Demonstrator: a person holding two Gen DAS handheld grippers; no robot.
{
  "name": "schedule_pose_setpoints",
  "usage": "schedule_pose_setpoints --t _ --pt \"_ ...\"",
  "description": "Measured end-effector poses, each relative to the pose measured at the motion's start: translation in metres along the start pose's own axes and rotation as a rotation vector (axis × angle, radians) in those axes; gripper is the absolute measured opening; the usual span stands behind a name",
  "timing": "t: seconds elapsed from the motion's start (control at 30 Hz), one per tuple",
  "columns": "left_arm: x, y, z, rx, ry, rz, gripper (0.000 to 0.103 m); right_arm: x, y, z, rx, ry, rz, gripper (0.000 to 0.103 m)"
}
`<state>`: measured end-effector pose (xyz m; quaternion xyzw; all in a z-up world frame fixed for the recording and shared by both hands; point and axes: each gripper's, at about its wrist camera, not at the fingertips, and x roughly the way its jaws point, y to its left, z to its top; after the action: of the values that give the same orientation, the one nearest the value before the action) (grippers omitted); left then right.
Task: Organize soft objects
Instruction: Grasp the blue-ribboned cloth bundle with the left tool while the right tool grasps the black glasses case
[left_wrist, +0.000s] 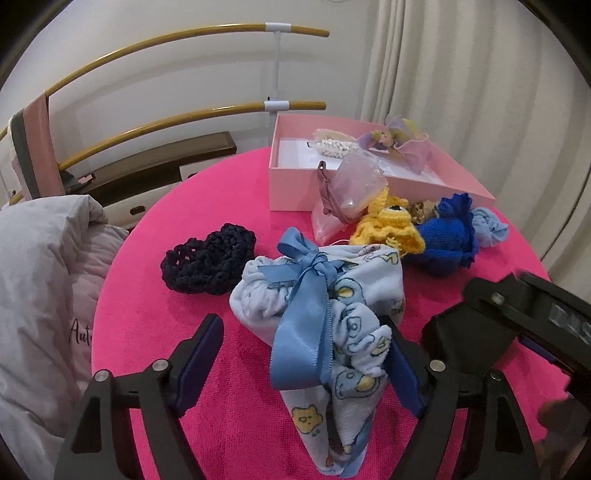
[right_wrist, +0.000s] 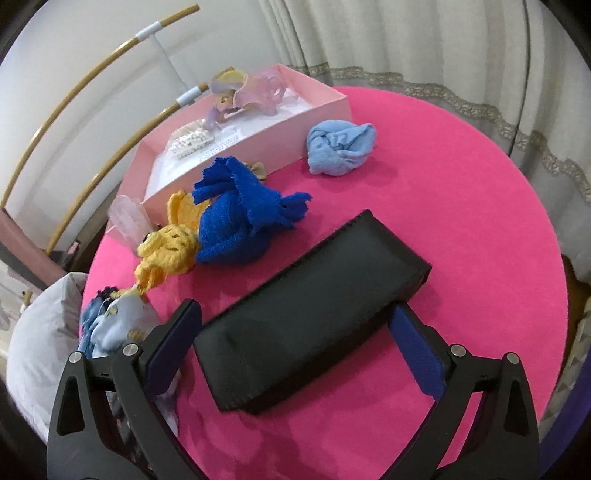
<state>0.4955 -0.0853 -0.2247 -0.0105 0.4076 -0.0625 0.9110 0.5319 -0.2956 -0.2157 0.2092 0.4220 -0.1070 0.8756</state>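
Left gripper (left_wrist: 303, 363) has its fingers spread wide around the pale blue printed bundle (left_wrist: 325, 314) tied with a blue satin ribbon (left_wrist: 306, 302), lower centre of the left wrist view. The right-hand finger (left_wrist: 404, 373) touches the cloth; the left-hand one stands apart — nothing clamped.

Right gripper (right_wrist: 295, 349) also has its fingers apart, straddling the near end of a black pouch (right_wrist: 314, 314) lying flat on the pink table (right_wrist: 461, 229). Not pinched yet.

The pink box (left_wrist: 295, 184), upper right of the left view, already holds a pearly hair piece (left_wrist: 334, 146) and a lilac bow (left_wrist: 399, 144). Waiting just in front of it: clear plastic bag (left_wrist: 356, 184), yellow crochet toy (left_wrist: 388, 229), royal blue knit (left_wrist: 447, 240), light blue cloth wad (right_wrist: 340, 147). A dark navy crochet piece (left_wrist: 208, 258) sits centre-left.

Risks:
- The bundle is loose. A pinch may catch only ribbon or one fold, so it unrolls or sags on the lift.
- The pouch is wide and smooth. Gripped at one end, it may pivot or slip.
- The two grippers are near each other, so they could collide.
- Carrying toward the box could drag the yellow toy and blue knit along.
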Motion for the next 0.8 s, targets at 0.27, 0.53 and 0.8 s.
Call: schedule_pose_setpoints --t 0.27,0.53,0.8 --pt "-0.004 -0.004 -0.001 0.01 0.001 0.015 0.082 0.015 0.009 -0.006 -0.129 0.0 -0.054 0.097" --pt "-0.011 -0.013 -0.005 0.042 -0.007 0.044 0.079 -0.002 -0.015 -0.009 -0.198 0.033 0.031 0.063" --pt "-0.01 -0.019 -0.003 0.066 -0.003 0.074 0.079 0.003 -0.009 -0.004 -0.248 0.015 -0.009 0.061"
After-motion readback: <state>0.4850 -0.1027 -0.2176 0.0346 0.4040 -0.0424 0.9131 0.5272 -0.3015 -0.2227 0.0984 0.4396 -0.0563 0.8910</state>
